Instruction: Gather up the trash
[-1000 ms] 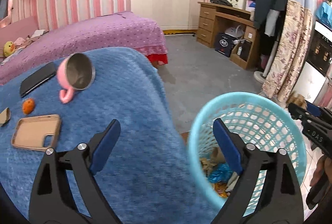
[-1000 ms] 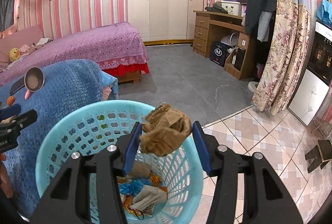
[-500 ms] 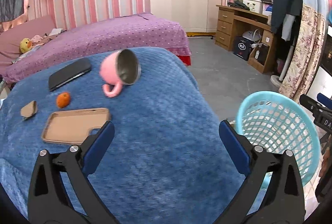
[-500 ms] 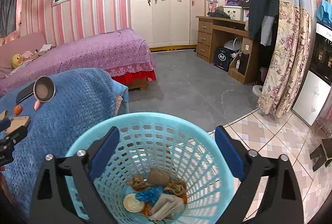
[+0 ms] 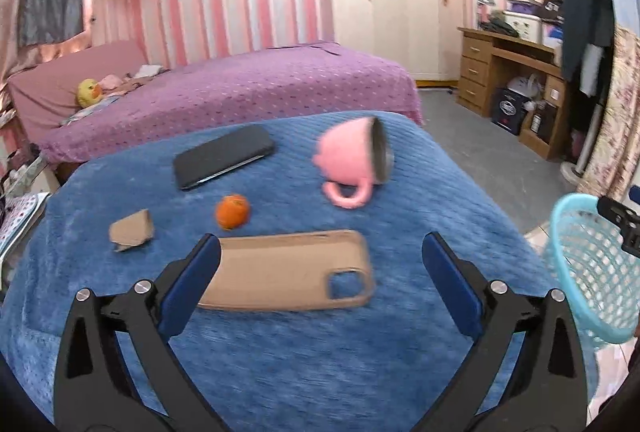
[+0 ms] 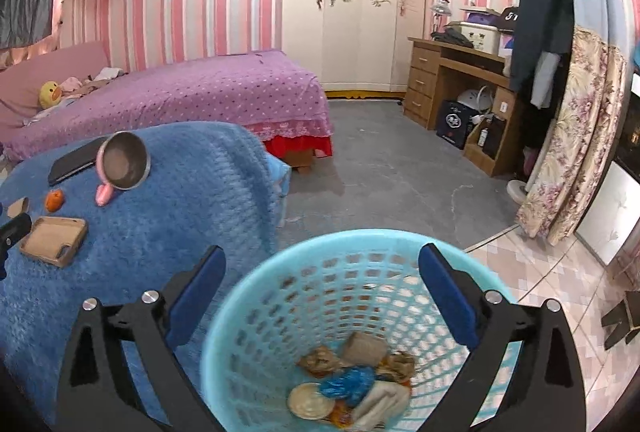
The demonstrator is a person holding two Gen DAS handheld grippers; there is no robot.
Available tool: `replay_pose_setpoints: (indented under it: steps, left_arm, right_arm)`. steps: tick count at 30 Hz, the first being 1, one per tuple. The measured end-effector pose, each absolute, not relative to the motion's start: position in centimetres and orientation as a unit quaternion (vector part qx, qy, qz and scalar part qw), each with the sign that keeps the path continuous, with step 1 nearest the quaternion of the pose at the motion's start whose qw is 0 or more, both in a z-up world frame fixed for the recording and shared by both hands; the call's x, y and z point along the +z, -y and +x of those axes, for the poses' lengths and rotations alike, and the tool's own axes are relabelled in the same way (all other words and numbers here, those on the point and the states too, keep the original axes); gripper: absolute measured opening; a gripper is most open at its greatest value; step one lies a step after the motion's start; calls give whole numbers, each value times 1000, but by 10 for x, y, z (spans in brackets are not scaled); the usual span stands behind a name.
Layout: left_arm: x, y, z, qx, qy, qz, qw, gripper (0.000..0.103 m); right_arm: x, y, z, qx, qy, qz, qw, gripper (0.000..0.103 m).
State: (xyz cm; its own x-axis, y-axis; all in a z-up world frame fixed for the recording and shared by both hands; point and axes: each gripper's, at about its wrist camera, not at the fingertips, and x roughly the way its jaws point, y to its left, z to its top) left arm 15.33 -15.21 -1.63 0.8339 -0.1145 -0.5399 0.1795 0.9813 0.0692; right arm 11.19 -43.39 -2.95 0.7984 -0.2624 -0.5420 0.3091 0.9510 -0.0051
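Now left gripper point(image 5: 320, 260) spread wide above tan phone case point(image 5: 288, 274), right gripper point(image 6: 322, 274) spread, empty, over turquoise basket point(image 6: 256, 296) of trash point(image 6: 352, 380)

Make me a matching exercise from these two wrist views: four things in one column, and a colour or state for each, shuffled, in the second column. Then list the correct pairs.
Things
1. mug
2. phone
3. basket
4. left gripper

Colour or state
A. black, lying flat on the blue blanket
B. light blue, with trash at its bottom
C. pink, tipped on its side
D. open, holding nothing

Pairs: 1-C, 2-A, 3-B, 4-D
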Motion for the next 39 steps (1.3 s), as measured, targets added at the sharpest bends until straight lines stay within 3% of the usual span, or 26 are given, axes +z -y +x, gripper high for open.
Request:
replay_pose_setpoints:
  steps: [19,28,29,31,33,39]
  left_arm:
    - [-44,-26,247,48,-361,-27,931,97]
    - [-60,-50,285,55,-396,-70,914,97]
    - [-62,-50,289,55,-399,-68,913,96]
    - [-67,-48,293,48,-410,-67,908,83]
    - [-72,-50,297,31,-427,-77,900,61]
    - [-61,-56,283,22,-407,-78,910,58]
  right_arm:
    - [-29,308,180,-77,-289,10,954,95]
    - [-34,282,215,-49,-307,7,950,95]
    - [-35,280,218,-44,-308,9,950,95]
    - [-38,272,225,-38,-312,4,949,94]
    - [-40,262,231,-30,-316,-1,948,94]
    - [-42,225,242,1,-319,-22,948,94]
